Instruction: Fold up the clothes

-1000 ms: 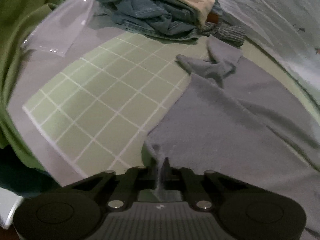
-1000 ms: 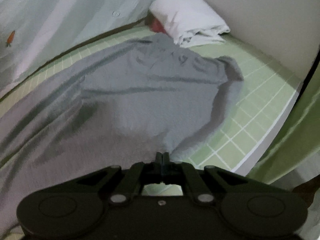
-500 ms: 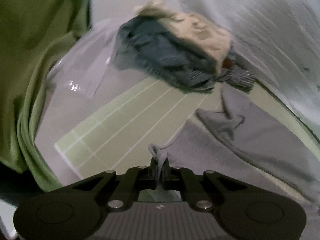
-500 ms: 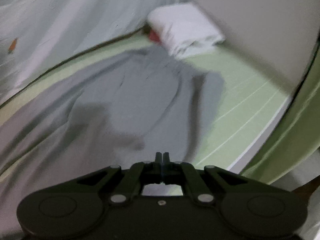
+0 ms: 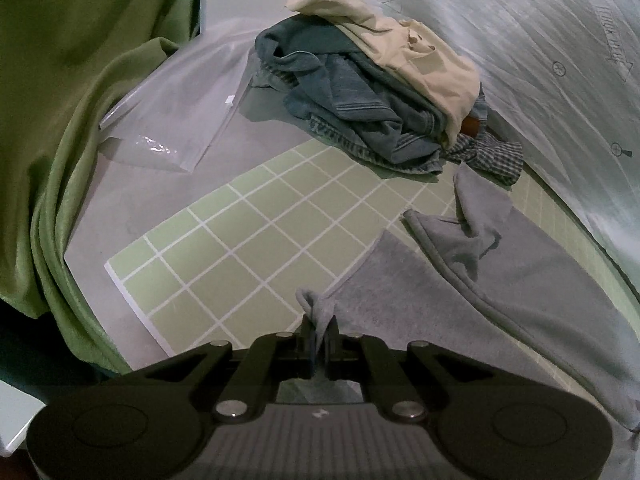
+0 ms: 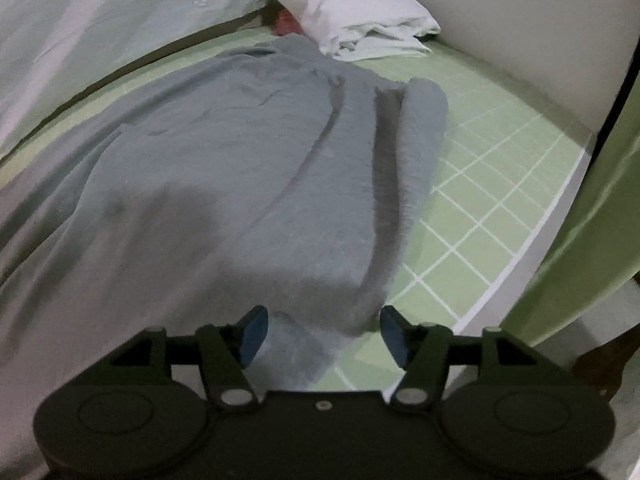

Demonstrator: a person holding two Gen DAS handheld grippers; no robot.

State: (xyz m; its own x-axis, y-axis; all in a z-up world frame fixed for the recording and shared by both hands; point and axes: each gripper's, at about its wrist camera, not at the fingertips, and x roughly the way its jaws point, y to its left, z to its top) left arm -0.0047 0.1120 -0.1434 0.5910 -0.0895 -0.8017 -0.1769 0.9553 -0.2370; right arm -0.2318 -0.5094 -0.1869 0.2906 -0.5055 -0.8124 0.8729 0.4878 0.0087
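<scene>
A grey garment (image 5: 500, 280) lies spread on the green checked mat (image 5: 248, 248); it also shows in the right wrist view (image 6: 240, 168), bunched into long folds. My left gripper (image 5: 320, 332) is shut on a corner of the grey garment, which sticks up between the fingers. My right gripper (image 6: 322, 336) is open, its blue pads (image 6: 254, 330) either side of the garment's near edge, holding nothing.
A pile of unfolded clothes (image 5: 372, 92), blue, cream and checked, sits at the mat's far side beside a clear plastic bag (image 5: 172, 116). Folded white laundry (image 6: 352, 16) lies at the far end. Green cloth (image 5: 52, 120) hangs at the edges. A pale patterned sheet (image 5: 560, 60) lies behind.
My right gripper has opened and let go of the grey garment's edge. My left gripper has kept hold of its corner and pulled it back and up; the garment is more bunched.
</scene>
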